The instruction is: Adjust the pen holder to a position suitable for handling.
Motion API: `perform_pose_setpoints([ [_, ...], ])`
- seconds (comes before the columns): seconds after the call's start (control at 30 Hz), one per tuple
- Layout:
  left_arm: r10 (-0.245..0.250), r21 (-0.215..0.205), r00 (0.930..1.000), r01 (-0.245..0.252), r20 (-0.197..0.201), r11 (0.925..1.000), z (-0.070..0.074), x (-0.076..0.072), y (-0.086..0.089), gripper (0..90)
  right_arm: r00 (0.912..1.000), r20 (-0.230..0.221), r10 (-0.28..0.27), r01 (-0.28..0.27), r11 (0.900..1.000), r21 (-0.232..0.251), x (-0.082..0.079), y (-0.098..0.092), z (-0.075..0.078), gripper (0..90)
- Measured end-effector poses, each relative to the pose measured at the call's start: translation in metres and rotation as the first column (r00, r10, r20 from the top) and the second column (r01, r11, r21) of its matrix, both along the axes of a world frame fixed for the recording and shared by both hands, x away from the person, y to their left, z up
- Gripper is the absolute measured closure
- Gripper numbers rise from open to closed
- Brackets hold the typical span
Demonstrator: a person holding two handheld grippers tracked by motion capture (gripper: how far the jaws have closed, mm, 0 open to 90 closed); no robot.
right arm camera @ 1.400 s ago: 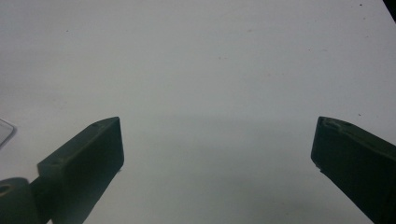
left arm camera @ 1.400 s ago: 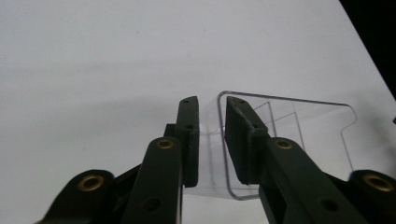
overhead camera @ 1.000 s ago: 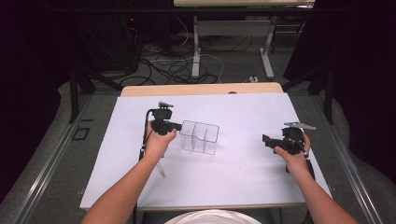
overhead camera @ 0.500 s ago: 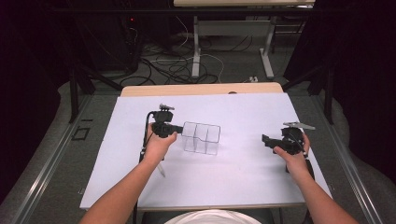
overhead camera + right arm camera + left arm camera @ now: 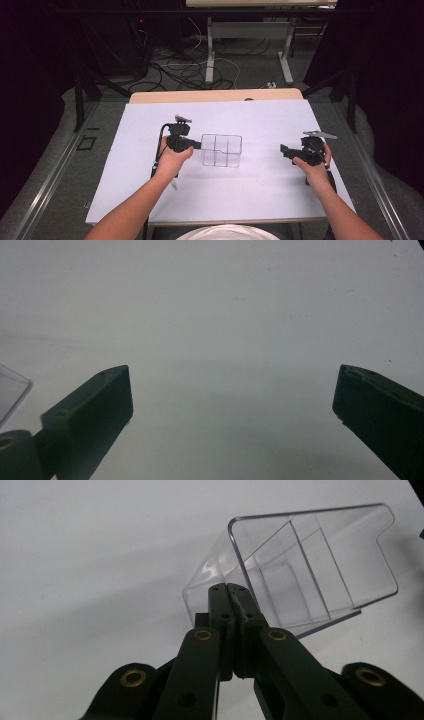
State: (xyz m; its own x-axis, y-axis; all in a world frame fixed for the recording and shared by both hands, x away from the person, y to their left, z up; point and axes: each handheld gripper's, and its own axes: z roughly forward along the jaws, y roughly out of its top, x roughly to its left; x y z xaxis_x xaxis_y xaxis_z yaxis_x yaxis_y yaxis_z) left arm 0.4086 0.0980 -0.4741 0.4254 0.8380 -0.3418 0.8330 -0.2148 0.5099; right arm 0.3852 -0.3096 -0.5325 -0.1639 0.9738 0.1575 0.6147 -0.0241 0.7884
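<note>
1. Tabletop [image 5: 150,200]: covered in a plain white sheet, with a strip of bare wood showing at the far edge. The even white ground likely makes the clear thing easier to make out.

2. Organiser [image 5: 221,150]: a clear plastic box with inner dividers, a little left of the tabletop's middle, between the two hands. In the left gripper view it [image 5: 310,565] looks tipped, its open mouth turned toward the camera and its far end raised. My reading is that the grip on its near wall is levering it up. Whether one edge rests on the sheet cannot be told from the high view. Its compartments look empty.

3. Left gripper [image 5: 195,145]: at the organiser's left wall. Seen along its own jaws [image 5: 231,592], they are pressed together with the clear wall pinched between them at the tips. A thin wall gives little to hold, so a pinch on the rim seems the only purchase. I judge it liable to slip or twist.

4. Right gripper [image 5: 284,149]: held low over bare sheet at the right, well apart from the organiser and pointing toward it. In its own view [image 5: 232,395] the jaws stand wide apart with nothing between them, and a corner of clear plastic shows at the left edge. It looks held ready, perhaps to take the box's other side.
</note>
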Motion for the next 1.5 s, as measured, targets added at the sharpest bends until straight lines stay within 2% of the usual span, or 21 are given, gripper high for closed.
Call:
perform_pose_setpoints([
  [0.3, -0.029, -0.008, 0.9993, 0.029, -0.022, 0.9995, -0.007, -0.006, -0.004, 90.0, 1.0, -0.003, 0.003, -0.003, 1.0, 0.002, 0.0, 0.001, 0.0, 2.1],
  [0.5, -0.029, -0.018, 0.9994, 0.029, -0.018, 0.9994, -0.009, -0.007, -0.003, 90.0, 1.0, -0.005, 0.002, -0.002, 1.0, 0.004, 0.0, 0.001, 0.0, 2.1],
  [0.63, -0.025, -0.023, 0.9996, 0.024, -0.012, 0.9994, -0.011, -0.006, 0.001, 86.2, 1.0, -0.005, 0.0, 0.0, 1.0, 0.005, -0.001, 0.001, 0.0, 2.1],
  [0.8, 0.025, -0.063, 0.9996, -0.023, 0.017, 0.9977, -0.008, -0.007, 0.016, 82.1, 1.0, -0.004, -0.001, 0.001, 1.0, 0.004, -0.001, 0.001, 0.0, 2.1],
  [0.83, 0.047, -0.07, 0.9988, -0.045, 0.017, 0.9965, -0.007, -0.008, 0.019, 81.1, 1.0, -0.008, -0.004, 0.004, 1.0, 0.008, -0.001, 0.001, 0.0, 2.1],
  [0.93, 0.064, -0.105, 0.9976, -0.06, 0.028, 0.9926, -0.006, -0.009, 0.031, 76.3, 1.0, -0.009, -0.002, 0.002, 1.0, 0.007, -0.001, 0.001, 0.0, 2.2],
  [1.07, 0.102, -0.128, 0.9944, -0.098, 0.025, 0.9868, -0.007, -0.01, 0.044, 69.9, 1.0, -0.006, 0.005, -0.005, 1.0, 0.0, -0.001, 0.002, 0.0, 2.2],
  [1.13, 0.105, -0.121, 0.994, -0.101, 0.029, 0.9876, -0.007, -0.011, 0.051, 66.7, 1.0, -0.007, 0.005, -0.005, 1.0, 0.001, -0.001, 0.002, -0.001, 2.2],
  [1.23, 0.136, -0.132, 0.9904, -0.132, 0.024, 0.9824, -0.009, -0.012, 0.058, 63.5, 1.0, -0.006, 0.005, -0.005, 1.0, 0.0, -0.001, 0.002, 0.0, 2.2],
  [1.27, 0.138, -0.128, 0.9902, -0.134, 0.023, 0.9827, -0.01, -0.013, 0.061, 62.4, 1.0, -0.006, 0.005, -0.005, 1.0, 0.0, -0.001, 0.002, 0.0, 2.2],
  [1.4, 0.165, -0.146, 0.9862, -0.164, 0.0, 0.9756, -0.013, -0.015, 0.073, 57.0, 1.0, -0.007, 0.005, -0.005, 1.0, 0.001, -0.001, 0.002, 0.0, 2.2],
  [1.5, 0.198, -0.174, 0.9798, -0.2, -0.025, 0.9642, -0.017, -0.017, 0.081, 50.2, 1.0, -0.006, 0.005, -0.005, 1.0, 0.005, -0.001, 0.003, 0.0, 2.2],
])
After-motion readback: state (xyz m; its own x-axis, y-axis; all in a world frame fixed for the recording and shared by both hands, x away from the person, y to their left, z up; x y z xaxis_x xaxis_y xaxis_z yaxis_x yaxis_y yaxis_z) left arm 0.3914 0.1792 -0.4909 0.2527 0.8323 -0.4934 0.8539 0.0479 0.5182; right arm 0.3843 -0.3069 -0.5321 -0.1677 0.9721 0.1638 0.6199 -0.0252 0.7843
